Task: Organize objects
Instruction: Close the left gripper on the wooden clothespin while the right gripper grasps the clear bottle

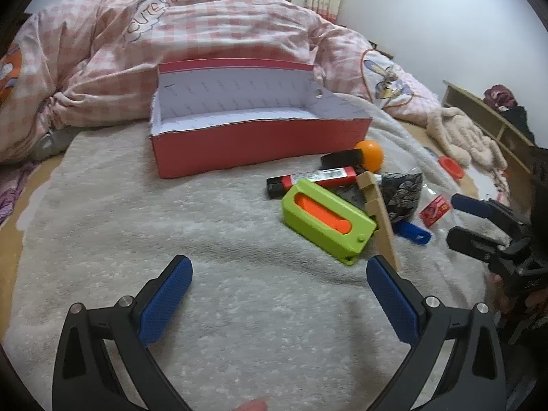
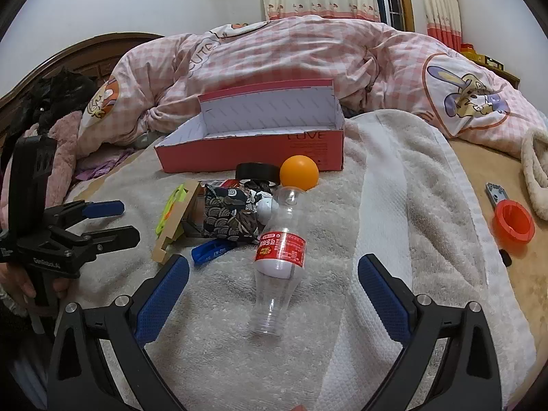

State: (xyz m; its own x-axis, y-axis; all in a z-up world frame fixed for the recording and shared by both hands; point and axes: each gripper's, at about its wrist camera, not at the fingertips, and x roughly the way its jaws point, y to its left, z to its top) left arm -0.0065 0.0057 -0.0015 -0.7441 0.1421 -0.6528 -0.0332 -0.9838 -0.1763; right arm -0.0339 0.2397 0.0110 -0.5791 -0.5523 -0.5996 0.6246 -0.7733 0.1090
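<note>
The red box (image 2: 253, 150) sits open and empty on the bed's towel (image 2: 376, 205), ready for the clutter heaped just in front of it: orange ball (image 2: 298, 172), green case (image 1: 327, 221), patterned pouch (image 2: 229, 214). I've got the clear bottle (image 2: 279, 257) lying ahead of my right claw (image 2: 273, 294). Both it and the left claw (image 1: 279, 294) are spread wide, holding nothing.

The bed (image 2: 462, 157) carries a pale towel (image 2: 383, 205) and a bunched pink quilt (image 2: 308, 58). On the towel: an open red box (image 2: 260, 150), an orange ball (image 2: 298, 172), a clear bottle (image 2: 279, 257) lying flat, a green case (image 1: 325, 219), a patterned pouch (image 2: 229, 215). A red cap (image 2: 513, 221) lies off the towel.
</note>
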